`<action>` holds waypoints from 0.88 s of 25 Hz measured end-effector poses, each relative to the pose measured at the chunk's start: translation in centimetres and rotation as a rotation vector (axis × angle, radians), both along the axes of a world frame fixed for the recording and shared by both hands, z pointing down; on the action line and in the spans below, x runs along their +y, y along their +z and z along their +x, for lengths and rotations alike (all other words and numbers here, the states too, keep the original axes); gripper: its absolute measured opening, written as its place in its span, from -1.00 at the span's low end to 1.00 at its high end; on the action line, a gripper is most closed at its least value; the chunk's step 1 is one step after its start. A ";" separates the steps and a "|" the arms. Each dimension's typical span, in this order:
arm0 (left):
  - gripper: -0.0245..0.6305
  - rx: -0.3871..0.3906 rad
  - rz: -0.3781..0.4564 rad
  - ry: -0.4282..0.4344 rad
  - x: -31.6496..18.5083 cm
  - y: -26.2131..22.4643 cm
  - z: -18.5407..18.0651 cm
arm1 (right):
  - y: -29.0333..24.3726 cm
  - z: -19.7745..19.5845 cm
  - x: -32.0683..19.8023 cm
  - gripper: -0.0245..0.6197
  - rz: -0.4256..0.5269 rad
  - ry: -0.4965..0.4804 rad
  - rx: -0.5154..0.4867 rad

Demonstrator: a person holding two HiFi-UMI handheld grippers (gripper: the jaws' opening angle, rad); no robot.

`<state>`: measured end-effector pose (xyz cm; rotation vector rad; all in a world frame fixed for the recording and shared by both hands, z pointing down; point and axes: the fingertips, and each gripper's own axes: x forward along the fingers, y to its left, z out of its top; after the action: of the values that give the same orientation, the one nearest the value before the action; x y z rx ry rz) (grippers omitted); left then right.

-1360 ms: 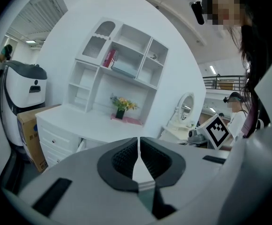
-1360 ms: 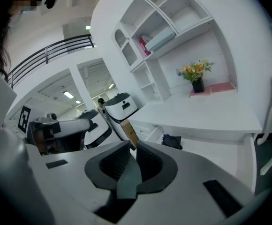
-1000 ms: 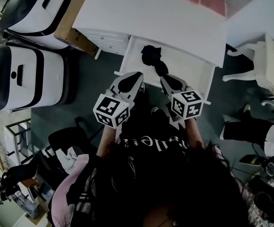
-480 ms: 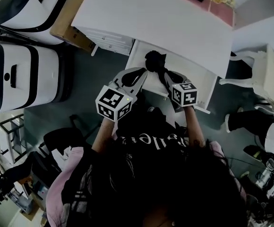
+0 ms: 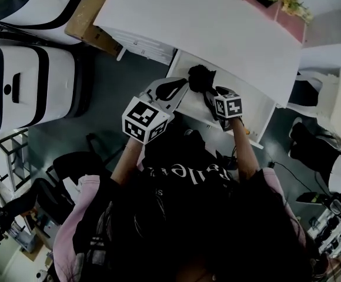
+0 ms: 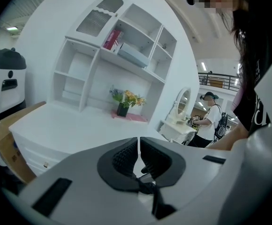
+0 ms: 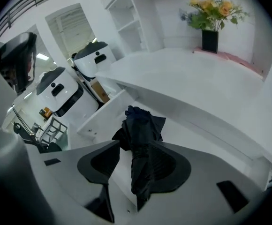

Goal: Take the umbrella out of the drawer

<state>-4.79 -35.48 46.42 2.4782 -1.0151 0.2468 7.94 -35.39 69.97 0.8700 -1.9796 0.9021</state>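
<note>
The white desk (image 5: 217, 22) fills the upper part of the head view, and its drawer (image 5: 250, 107) stands pulled out below the front edge. The umbrella (image 5: 201, 78) lies inside that open drawer, toward its left end, black and folded short, with one end close under the desk edge and the other reaching out toward the person.

The right gripper (image 7: 137, 148) points steeply down into the drawer. Its jaws have just been opening and now stand apart, with the umbrella running between them. The cloth lies against the right-hand pad, while a clear gap shows beside the left-hand one, so nothing is clamped yet. The left gripper (image 6: 139, 142) hangs just beside the drawer's front with its jaws clenched together on nothing.

The umbrella looks light. Its far end spreads into loose, floppy folds, and the nearer stretch is rolled tighter and narrower, probably around a stiff core. The smooth cloth could slide or bunch under the pads, so a pinch on the loose folds would likely drag fabric without lifting the whole thing. The better hold seems to be square across the tight middle, where the body is firm.
</note>
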 end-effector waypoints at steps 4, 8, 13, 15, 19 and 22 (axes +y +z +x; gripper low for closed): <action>-0.85 -0.003 -0.006 0.005 -0.9 0.8 -0.3 | 3.0 0.1 -0.8 -0.21 -0.052 -0.032 0.070; -0.85 -0.011 -0.022 0.002 -1.1 1.5 -0.9 | 6.1 0.1 -0.6 -0.15 -0.101 -0.075 0.166; -0.85 -0.015 -0.049 -0.015 -1.3 2.5 -2.0 | 7.8 -0.4 -0.8 -0.15 -0.064 -0.165 0.306; -0.85 -0.017 -0.056 -0.021 -1.5 2.8 -2.3 | 8.4 -0.7 -0.9 -0.12 -0.059 -0.184 0.341; -0.85 -0.010 -0.055 -0.027 -1.8 2.8 -2.7 | 9.4 -0.9 -1.3 -0.09 -0.069 -0.166 0.354; -0.85 -0.008 -0.049 -0.034 -2.2 2.8 -3.0 | 10.0 -0.7 -1.2 -0.07 -0.080 -0.157 0.366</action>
<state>-7.83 -37.70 49.18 2.4154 -1.0414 0.2676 7.21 -36.57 79.94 0.7617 -1.6581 0.6727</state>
